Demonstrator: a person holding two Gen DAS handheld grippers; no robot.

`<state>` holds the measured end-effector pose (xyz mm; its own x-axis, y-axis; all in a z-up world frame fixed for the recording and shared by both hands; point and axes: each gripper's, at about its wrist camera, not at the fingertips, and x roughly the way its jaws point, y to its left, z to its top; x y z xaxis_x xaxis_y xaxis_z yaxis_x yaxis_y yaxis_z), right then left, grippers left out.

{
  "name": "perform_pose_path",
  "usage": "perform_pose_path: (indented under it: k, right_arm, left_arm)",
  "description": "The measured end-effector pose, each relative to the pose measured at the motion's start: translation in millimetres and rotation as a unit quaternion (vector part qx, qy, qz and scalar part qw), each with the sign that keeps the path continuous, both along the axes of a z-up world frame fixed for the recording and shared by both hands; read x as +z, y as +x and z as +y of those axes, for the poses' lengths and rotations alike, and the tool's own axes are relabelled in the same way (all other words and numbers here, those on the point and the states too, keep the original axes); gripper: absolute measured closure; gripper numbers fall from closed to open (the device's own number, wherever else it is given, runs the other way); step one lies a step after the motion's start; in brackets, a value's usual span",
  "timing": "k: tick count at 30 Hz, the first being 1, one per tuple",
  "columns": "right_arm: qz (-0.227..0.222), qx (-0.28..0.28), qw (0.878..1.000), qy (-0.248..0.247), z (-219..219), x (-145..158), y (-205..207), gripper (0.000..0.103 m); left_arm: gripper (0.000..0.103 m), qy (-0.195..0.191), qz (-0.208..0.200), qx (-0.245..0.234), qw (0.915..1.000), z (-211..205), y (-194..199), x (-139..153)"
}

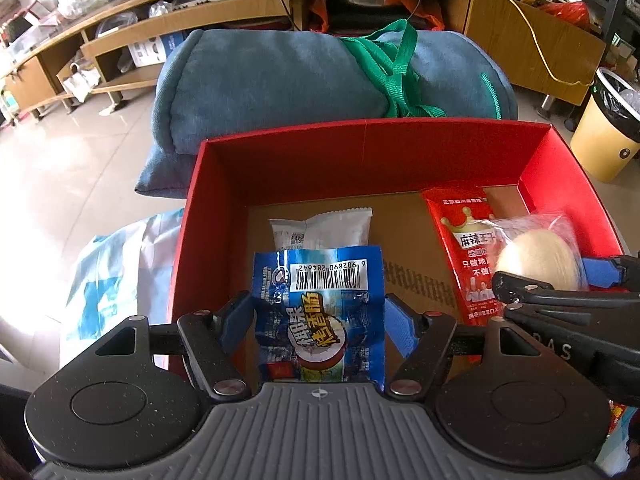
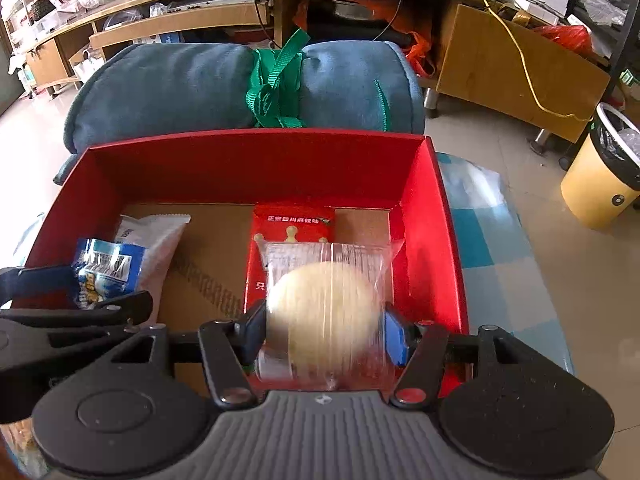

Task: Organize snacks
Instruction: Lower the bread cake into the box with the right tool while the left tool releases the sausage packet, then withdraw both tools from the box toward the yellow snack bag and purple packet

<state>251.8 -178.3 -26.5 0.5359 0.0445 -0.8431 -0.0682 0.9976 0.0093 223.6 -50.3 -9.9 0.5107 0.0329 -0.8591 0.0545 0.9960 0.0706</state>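
An open red box (image 1: 368,130) (image 2: 256,140) holds a white packet (image 1: 320,228) at its left and a red snack packet (image 1: 464,240) at its right. My left gripper (image 1: 318,308) is shut on a blue snack packet (image 1: 320,332), held upright over the box's near left, just in front of the white packet. My right gripper (image 2: 324,328) is shut on a clear-wrapped pale bun (image 2: 324,304), which looks blurred, right above the red packet (image 2: 294,220). Both grippers hang side by side inside the box, the right gripper (image 1: 552,280) also showing in the left wrist view.
A rolled blue cushion (image 1: 300,80) tied with a green strap lies right behind the box. The box stands on a blue-and-white cloth (image 2: 492,248). A yellow bin (image 1: 608,128) stands on the floor at the right, and wooden shelves (image 1: 532,40) run along the back.
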Motion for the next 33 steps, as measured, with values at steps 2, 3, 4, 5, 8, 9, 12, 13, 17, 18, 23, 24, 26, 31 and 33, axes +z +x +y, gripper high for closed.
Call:
perform_pose_path:
  k: [2,3,4,5,8,9,12,13,17,18,23,24,26,31,33]
  right_arm:
    - [-0.001,0.0,1.0,-0.002,0.3,0.0,-0.2,0.05]
    - [-0.002,0.0,1.0,-0.002,0.2,0.0,-0.4,0.05]
    - [-0.003,0.0,1.0,-0.003,0.2,0.0,-0.5,0.05]
    - [-0.003,0.0,1.0,-0.004,0.1,-0.1,-0.9,0.049]
    - [-0.005,0.001,1.0,-0.008,0.2,0.1,-1.5,0.049]
    - [-0.005,0.001,1.0,-0.008,0.1,0.0,-1.5,0.049]
    - [-0.006,0.003,1.0,-0.012,0.5,-0.2,-1.9,0.049]
    - [-0.007,0.004,1.0,-0.017,1.0,-0.2,-2.2,0.049]
    - [-0.011,0.0,1.0,-0.023,-0.4,1.2,-2.4,0.049]
    - [-0.012,-0.002,1.0,-0.02,-1.3,2.5,-2.4,0.049]
    - [-0.024,-0.006,1.0,-0.013,-5.3,13.2,-5.9,0.049]
    - [-0.027,-0.007,1.0,-0.012,-6.5,15.5,-7.2,0.049]
    - [-0.028,-0.009,1.0,-0.006,-9.0,19.8,-10.5,0.049]
    - [-0.034,-0.011,0.999,0.005,-11.6,29.4,-21.2,0.049]
    - [-0.037,-0.011,0.999,0.004,-12.3,32.9,-24.7,0.049]
  left_arm:
    - [0.027,0.0,0.002,0.002,1.0,0.6,0.4,-0.5]
    - [0.027,0.0,0.002,0.003,1.0,0.8,0.5,-0.3]
    - [0.026,-0.001,0.002,0.004,1.0,1.3,0.5,-0.2]
    - [0.024,-0.001,0.0,0.004,1.0,1.3,0.1,0.8]
    - [0.02,0.003,-0.011,0.002,0.9999,0.4,-1.3,5.6]
    - [0.019,0.003,-0.014,0.002,0.9999,0.5,-1.5,6.9]
    - [0.019,0.001,-0.015,0.002,0.9999,0.6,-1.8,8.5]
    - [0.019,0.001,-0.015,0.002,0.9999,0.8,-1.8,8.5]
    - [0.018,-0.001,-0.015,0.006,0.9999,3.1,-2.0,11.0]
    - [0.018,-0.003,-0.017,0.006,0.9998,4.1,-2.6,12.9]
    - [0.018,-0.012,-0.028,0.004,0.9995,8.3,-7.8,23.6]
    - [0.017,-0.015,-0.029,0.004,0.9995,9.6,-9.1,25.6]
    - [0.017,-0.018,-0.031,0.004,0.9993,11.6,-11.8,28.5]
    - [0.017,-0.024,-0.033,0.001,0.9992,15.2,-18.8,33.9]
    - [0.017,-0.026,-0.034,0.001,0.9991,16.7,-22.1,36.6]
